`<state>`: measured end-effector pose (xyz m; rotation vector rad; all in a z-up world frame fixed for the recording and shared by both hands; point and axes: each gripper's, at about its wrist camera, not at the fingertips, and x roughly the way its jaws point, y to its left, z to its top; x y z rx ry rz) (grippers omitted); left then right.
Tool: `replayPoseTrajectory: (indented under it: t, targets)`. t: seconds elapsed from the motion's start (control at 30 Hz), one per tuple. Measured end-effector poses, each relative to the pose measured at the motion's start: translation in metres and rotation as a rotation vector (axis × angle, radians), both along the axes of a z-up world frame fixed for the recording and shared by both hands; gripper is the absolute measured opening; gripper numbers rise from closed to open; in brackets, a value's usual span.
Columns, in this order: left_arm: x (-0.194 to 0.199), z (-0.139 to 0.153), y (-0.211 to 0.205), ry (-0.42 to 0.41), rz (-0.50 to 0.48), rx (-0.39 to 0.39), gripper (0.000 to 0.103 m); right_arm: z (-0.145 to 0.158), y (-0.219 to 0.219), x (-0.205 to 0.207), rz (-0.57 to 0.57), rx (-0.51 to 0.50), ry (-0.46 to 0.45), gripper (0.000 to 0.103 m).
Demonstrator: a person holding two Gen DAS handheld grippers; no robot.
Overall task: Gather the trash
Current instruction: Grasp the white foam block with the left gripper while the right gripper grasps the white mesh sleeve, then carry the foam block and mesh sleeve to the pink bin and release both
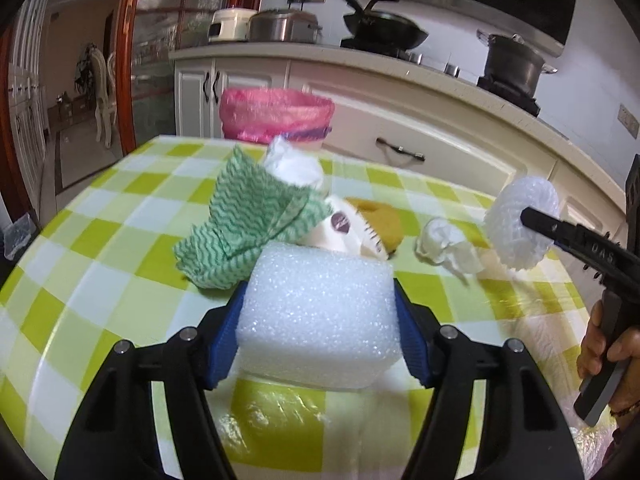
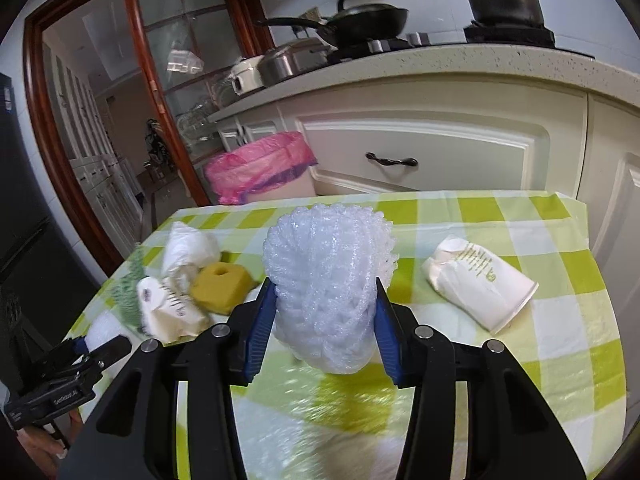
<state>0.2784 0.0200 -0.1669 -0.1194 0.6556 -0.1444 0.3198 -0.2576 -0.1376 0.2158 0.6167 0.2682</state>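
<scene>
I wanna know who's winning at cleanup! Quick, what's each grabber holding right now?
Left gripper: closed on the white foam block.
Right gripper: closed on the white foam net.

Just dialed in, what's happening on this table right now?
Trash pickup is underway. The left gripper is clamped on a white foam block, and the right gripper grips a white foam net sleeve. Still on the checkered table: a green cloth, crumpled tissues, a yellow sponge and crushed paper cups. The pink-lined bin stands beyond the table's far edge.
</scene>
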Motion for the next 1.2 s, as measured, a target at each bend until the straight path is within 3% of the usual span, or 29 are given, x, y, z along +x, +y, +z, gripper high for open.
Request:
replayPoseTrajectory:
  t: [0.63, 1.2]
  targets:
    - [-0.059, 0.056, 0.009, -0.181, -0.028, 0.015, 0.066, 0.045, 0.073, -0.095, 0.160, -0.031, -0.113, 0.045]
    - [-0.058, 0.074, 0.044, -0.244, -0.026, 0.004, 0.066, 0.059, 0.121, -0.082, 0.207, -0.053, -0.131, 0.045]
